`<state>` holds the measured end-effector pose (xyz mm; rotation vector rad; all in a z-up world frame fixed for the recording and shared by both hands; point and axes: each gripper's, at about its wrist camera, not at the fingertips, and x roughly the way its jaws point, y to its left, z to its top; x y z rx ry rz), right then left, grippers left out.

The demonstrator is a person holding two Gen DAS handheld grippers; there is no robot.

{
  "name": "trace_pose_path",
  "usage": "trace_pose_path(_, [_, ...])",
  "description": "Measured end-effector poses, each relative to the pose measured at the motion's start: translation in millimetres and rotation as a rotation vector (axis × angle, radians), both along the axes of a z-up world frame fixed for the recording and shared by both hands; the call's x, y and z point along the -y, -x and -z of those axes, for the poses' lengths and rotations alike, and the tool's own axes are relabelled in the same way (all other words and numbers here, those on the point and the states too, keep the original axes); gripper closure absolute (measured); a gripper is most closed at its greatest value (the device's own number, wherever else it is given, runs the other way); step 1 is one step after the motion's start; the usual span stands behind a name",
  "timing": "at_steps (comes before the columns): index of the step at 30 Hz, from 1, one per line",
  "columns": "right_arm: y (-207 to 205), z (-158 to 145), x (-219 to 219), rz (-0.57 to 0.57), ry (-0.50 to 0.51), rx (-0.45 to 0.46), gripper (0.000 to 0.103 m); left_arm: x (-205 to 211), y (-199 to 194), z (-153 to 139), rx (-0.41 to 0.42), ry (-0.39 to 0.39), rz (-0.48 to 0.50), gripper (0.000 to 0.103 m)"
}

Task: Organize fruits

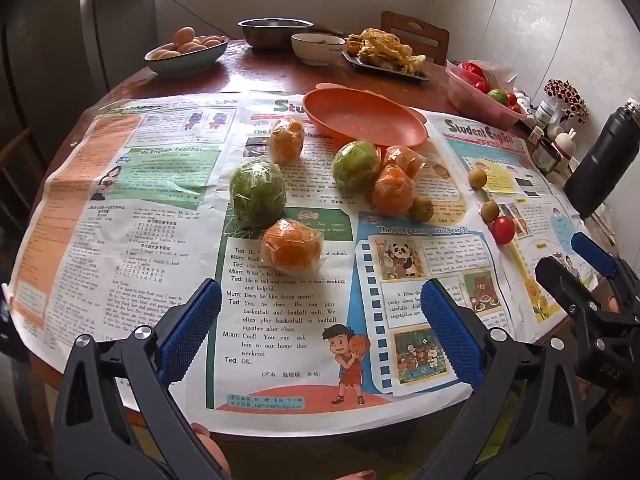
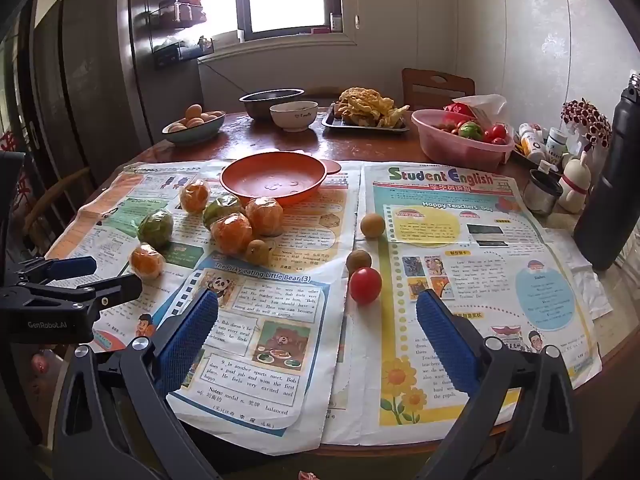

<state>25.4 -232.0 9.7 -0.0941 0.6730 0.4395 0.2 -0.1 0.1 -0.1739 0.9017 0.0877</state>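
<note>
Just ahead of jaws, tomato

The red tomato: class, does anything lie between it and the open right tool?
Nothing visible does. The red tomato sits on bare newspaper just beyond the right tool, roughly centred between its open fingers. A small brown fruit touches it on the far side, not in the approach path.

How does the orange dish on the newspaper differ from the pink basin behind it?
The orange dish is shallow and opaque; the pink basin is deeper and translucent. The orange dish holds no fruit, while the pink basin holds red and green fruit. The orange dish sits on the newspaper; the pink basin stands on the bare table beyond it. Both look like plastic.
</note>
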Motion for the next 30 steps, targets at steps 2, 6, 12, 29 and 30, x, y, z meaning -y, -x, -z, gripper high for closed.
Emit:
trace_pose_path(2, [0.4,-0.3,0.8,0.000,-0.004,-0.002,0.004,-0.3,-0.5,-0.5,0.002,-0.006,-0.006,0.009])
trace_pose_path(6, [1.1,-0.1,-0.7,-0.001,0.014,-0.001,0.004,7.6,-3.3,0.5,-0.001,-0.024,-0.007,0.009])
trace_pose_path(12, [-0.3,1.7,-2.0,-0.003,0.013,0.000,0.004,0.1,2.0,-5.9,0.015,-0.002,-0.003,0.009])
trace_pose_path(29, [5.3,-3.9,-3.3,-0.019,0.018,0.010,0.004,2.0,2.0,-6.0,0.026,-0.007,0.006,0.009])
trace_pose_path(30, [5.6,-4.0,-3.1,-0.019,0.020,0.011,0.004,2.5,2.2,-6.2,0.027,-0.009,0.009,0.009])
